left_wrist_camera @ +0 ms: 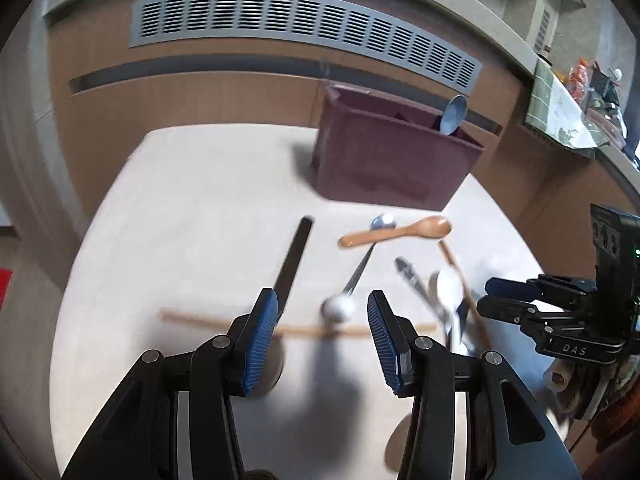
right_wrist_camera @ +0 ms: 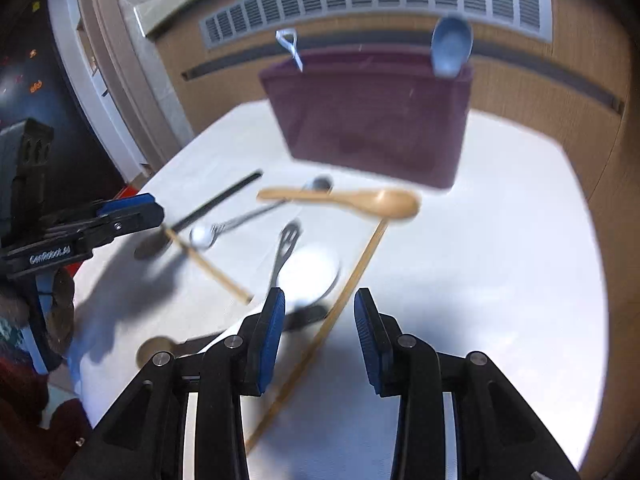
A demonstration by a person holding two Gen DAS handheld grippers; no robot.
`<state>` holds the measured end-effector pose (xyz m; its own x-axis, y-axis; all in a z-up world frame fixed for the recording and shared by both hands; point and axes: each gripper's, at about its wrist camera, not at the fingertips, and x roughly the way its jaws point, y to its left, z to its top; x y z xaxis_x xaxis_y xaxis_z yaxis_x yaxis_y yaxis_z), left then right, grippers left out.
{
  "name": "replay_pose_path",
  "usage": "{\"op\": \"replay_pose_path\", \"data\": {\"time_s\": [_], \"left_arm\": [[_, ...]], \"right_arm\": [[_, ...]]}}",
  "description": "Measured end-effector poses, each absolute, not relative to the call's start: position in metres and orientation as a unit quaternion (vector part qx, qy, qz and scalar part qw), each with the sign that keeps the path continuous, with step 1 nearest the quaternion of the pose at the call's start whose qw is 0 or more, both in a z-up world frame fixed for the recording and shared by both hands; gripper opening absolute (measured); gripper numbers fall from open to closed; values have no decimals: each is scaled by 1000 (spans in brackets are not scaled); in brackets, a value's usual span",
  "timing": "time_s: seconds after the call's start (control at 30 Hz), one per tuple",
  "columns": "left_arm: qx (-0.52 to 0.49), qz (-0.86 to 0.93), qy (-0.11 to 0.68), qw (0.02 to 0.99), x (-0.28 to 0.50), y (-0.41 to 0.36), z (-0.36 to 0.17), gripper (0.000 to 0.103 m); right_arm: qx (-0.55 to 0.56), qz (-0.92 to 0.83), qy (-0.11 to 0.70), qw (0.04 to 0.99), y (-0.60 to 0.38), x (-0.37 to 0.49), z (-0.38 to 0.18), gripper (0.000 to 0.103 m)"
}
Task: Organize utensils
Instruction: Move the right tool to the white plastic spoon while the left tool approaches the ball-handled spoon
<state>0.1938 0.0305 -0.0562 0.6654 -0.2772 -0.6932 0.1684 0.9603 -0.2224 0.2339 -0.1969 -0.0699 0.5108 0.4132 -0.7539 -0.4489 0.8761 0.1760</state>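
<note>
Item: scattered utensils on a white worktop (left_wrist_camera: 192,208), with a maroon bin (left_wrist_camera: 384,156) standing upright at the far side, ahead of both tools; a blue spoon (left_wrist_camera: 454,114) is already lodged in its right end. Left hand-held gripper (left_wrist_camera: 322,314): jaws spread wide, nothing between the pads, pitched downward over the worktop. Directly ahead of it, just beyond the fingertips, a metal spoon (left_wrist_camera: 360,268) is seen, its long axis running away from the gripper and slightly rightward, one bright rounded end nearest. A thin wooden stick (left_wrist_camera: 300,328) lies crosswise under the fingertips, and a black flat handle (left_wrist_camera: 294,264) runs forward off the left finger. A wooden spoon (left_wrist_camera: 396,232) lies crosswise further ahead, bowl to the right. Right hand-held gripper (right_wrist_camera: 320,320): jaws apart, empty, likewise tilted downward. Between and just ahead of its fingers a second wooden stick (right_wrist_camera: 352,280) runs lengthwise, angled forward-right, beside a white spoon (right_wrist_camera: 312,272) and a slotted dark utensil (right_wrist_camera: 286,244); blur leaves it unclear which of these overlap. Judgement: the metal spoon lies nearer the left tool and roughly in line with it, so a grasp across its shaft appears to need little wrist turn; the lengthwise stick is likewise best placed for the right. All loose pieces remain outside the bin.
</note>
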Motion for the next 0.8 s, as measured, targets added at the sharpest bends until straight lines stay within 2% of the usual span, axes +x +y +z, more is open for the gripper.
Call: {"op": "replay_pose_path", "data": {"time_s": [0.3, 0.8], "left_arm": [[-81, -63, 361, 927, 176, 52, -56, 48], [-80, -90, 380, 917, 178, 38, -71, 48]], "right_arm": [[24, 219, 444, 869, -179, 250, -83, 35], [-128, 203, 414, 878, -118, 261, -87, 37]]}}
